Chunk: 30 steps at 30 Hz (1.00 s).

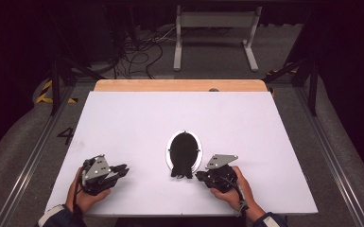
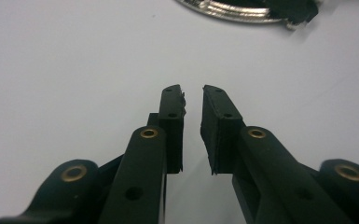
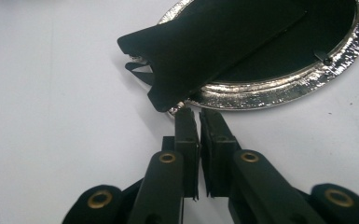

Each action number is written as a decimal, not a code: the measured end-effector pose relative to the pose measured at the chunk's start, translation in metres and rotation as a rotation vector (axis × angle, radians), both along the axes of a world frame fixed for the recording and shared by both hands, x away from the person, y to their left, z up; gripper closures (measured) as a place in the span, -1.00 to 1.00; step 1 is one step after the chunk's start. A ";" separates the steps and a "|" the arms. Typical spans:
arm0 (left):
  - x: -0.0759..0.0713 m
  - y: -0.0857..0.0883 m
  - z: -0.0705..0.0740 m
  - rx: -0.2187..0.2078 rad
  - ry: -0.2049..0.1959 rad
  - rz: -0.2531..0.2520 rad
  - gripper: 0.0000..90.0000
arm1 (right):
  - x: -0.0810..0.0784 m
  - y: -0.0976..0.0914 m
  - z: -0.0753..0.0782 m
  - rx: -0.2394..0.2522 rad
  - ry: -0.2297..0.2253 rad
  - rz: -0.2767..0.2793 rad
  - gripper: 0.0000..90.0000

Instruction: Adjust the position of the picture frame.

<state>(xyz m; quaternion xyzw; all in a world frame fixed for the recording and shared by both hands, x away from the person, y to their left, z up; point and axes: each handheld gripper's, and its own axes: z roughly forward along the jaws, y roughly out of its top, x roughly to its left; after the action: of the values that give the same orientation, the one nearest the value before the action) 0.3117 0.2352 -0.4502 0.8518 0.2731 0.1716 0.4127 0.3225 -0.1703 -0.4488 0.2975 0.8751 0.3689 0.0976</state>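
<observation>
Near the middle of the white table (image 1: 137, 118), slightly toward 5 o'clock: an oval picture frame with a silvery hammered-metal rim and a black back panel (image 1: 184, 152), lying face down, long axis running 12 to 6. Attached to the back, a black flat easel stand (image 3: 214, 42), its notched foot overhanging the rim at the frame's 6 o'clock end in the high view.

Right gripper (image 1: 201, 176) at the frame's 5 o'clock, tips just beside the rim below the stand's foot; in the right gripper view, jaws nearly together with a thin slit between the pads, nothing clamped, whether touching the rim cannot be told. Left gripper (image 1: 121, 169) well apart at the frame's 8 o'clock, pointing toward 3 o'clock; in the left gripper view, jaws a narrow gap apart, bare table between them.

Handling, as a judgement: probably light for its size, rim stiff, likely slick and prone to sliding on the smooth table. Glass on the hidden face possible, so fragile; no dropping or twisting. Stand thin, likely card or fibreboard, hinged, flexible, easily creased. Best holds: the stand's overhanging foot for swinging it out, the metal rim edge-on for steadying, 1 gripper on each.
</observation>
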 end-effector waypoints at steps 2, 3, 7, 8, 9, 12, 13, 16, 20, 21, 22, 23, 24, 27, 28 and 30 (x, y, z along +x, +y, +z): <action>-0.006 0.011 0.000 -0.015 -0.010 0.018 0.66 | -0.001 0.002 0.001 -0.006 0.007 0.007 0.85; -0.008 0.014 0.000 -0.020 -0.011 0.022 0.63 | -0.002 0.003 0.002 -0.009 0.008 0.012 0.81; -0.015 0.025 0.000 -0.017 -0.030 0.053 0.48 | -0.003 0.007 0.002 -0.028 0.020 0.030 0.71; -0.015 0.026 0.000 -0.019 -0.035 0.060 0.42 | -0.002 0.009 0.001 -0.040 0.020 0.034 0.65; -0.015 0.025 0.000 -0.026 -0.033 0.064 0.36 | -0.002 0.011 0.001 -0.048 0.027 0.039 0.62; -0.014 0.022 -0.001 -0.004 -0.032 0.063 0.24 | -0.002 0.014 -0.001 -0.061 0.030 0.041 0.58; -0.014 0.021 -0.002 0.007 -0.031 0.061 0.18 | -0.002 0.015 -0.001 -0.065 0.028 0.040 0.59; -0.012 0.019 -0.005 0.040 -0.025 0.073 0.12 | -0.002 0.017 -0.001 -0.067 0.022 0.032 0.62; -0.010 0.021 -0.004 0.017 -0.017 0.089 0.09 | -0.001 0.019 -0.002 -0.057 0.022 0.027 0.66; -0.010 0.021 -0.004 0.021 -0.019 0.090 0.08 | -0.001 0.018 -0.003 -0.039 0.032 0.028 0.69; -0.010 0.021 -0.005 0.025 -0.014 0.095 0.07 | 0.000 0.016 -0.003 -0.013 0.050 0.026 0.73; -0.009 0.021 -0.005 0.037 -0.008 0.103 0.06 | 0.001 0.014 -0.004 0.001 0.061 0.024 0.73; -0.009 0.020 -0.006 0.042 0.002 0.108 0.05 | 0.001 0.013 -0.005 0.014 0.069 0.020 0.72; -0.008 0.019 -0.007 0.045 0.011 0.099 0.04 | 0.003 0.011 -0.006 0.054 0.099 0.011 0.72; -0.008 0.018 -0.008 0.042 0.011 0.092 0.04 | 0.004 0.010 -0.007 0.067 0.107 0.008 0.72; -0.007 0.016 -0.008 0.036 0.015 0.087 0.03 | 0.006 0.008 -0.007 0.098 0.131 0.004 0.71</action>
<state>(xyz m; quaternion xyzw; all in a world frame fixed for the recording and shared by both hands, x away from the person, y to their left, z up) 0.3043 0.2513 -0.4578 0.8476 0.3099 0.1881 0.3875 0.3281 -0.1620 -0.4563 0.3237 0.8610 0.3914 0.0247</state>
